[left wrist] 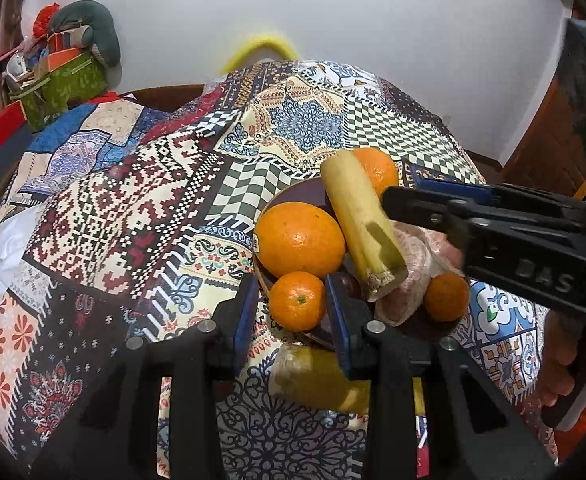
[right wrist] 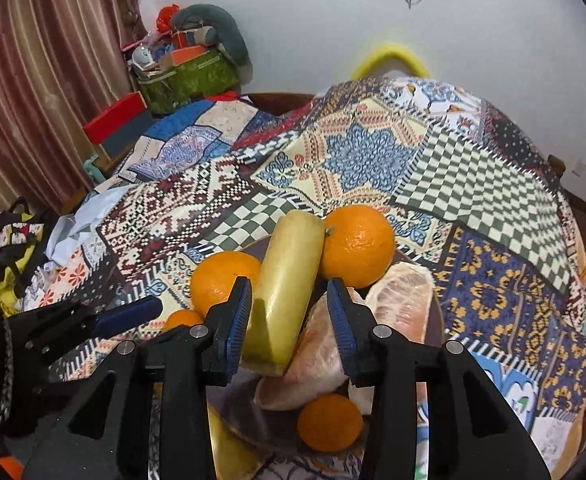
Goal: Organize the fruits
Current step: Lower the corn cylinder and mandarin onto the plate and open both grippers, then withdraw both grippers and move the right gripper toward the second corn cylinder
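My right gripper (right wrist: 289, 320) sits round the banana piece (right wrist: 285, 288), w/ the left pad touching it and a gap on the other side, so it's a loose hold. That piece leans on the plate (left wrist: 271, 284) btwn 2 big oranges (left wrist: 299, 240). My left gripper (left wrist: 291, 312) is narrow, w/ nothing squeezed; a small orange (left wrist: 297, 300) sits past it. Another banana piece (left wrist: 317, 376) lies on the tablecloth (left wrist: 133, 200).

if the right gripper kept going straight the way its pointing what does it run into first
Most likely the cut banana piece lying in the bowl: it sits between the right gripper fingers, directly ahead. The peeled citrus segment sits just beside it; depth is hard to judge.
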### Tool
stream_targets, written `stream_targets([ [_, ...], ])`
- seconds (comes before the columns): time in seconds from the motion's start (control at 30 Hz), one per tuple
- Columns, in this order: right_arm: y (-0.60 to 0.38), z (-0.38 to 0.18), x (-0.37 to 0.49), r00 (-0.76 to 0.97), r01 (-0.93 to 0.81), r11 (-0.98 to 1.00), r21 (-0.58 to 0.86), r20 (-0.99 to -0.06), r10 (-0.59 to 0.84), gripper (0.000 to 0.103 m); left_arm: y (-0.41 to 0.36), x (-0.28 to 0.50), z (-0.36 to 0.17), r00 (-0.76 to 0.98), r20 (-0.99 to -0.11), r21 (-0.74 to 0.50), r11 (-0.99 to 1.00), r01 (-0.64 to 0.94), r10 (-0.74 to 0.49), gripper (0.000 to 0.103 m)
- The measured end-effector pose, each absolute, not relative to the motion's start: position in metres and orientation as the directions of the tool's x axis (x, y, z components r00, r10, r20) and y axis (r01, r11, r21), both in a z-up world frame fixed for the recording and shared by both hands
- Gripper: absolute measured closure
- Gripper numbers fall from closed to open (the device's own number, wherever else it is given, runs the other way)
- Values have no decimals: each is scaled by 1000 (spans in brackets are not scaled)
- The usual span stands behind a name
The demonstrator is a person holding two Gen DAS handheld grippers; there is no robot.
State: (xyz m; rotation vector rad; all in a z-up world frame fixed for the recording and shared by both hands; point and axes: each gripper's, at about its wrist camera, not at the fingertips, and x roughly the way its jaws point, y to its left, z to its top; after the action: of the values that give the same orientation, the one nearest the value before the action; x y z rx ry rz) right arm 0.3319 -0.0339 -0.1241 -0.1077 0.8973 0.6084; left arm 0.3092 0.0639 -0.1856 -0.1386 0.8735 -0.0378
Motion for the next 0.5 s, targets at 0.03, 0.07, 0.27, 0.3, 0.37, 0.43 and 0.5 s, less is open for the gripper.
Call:
stream_targets([
  [0.03,-36,-119,327,478,-541,827,154,-753,453,66,64,306,-182,647,-758,-136,990,-26,-87,69],
  [0.07,-37,-116,325,482,-542,826,152,-749,454,66,64,304,-180,650,-755,-135,990,-27,-86,69],
  [0.27,-49,-92,297,517,-554,822,134,-719,465,66,66,281,-152,684,-726,-122,992,-36,-65,69],
  [0.3,-50,-90,294,520,-555,821,131,-716,466,66,67,277,-148,689,-722,-120,992,-37,-62,69],
  [0.37,-52,-85,285,527,-561,818,127,-708,471,66,69,268,-140,700,-712,-115,992,-43,-53,69],
  [0.43,-55,-82,275,537,-563,818,113,-702,467,66,69,260,-134,707,-705,-110,993,-47,-45,69],
  [0.5,-56,-79,265,546,-568,817,96,-699,462,66,71,250,-129,713,-700,-102,993,-53,-34,69],
])
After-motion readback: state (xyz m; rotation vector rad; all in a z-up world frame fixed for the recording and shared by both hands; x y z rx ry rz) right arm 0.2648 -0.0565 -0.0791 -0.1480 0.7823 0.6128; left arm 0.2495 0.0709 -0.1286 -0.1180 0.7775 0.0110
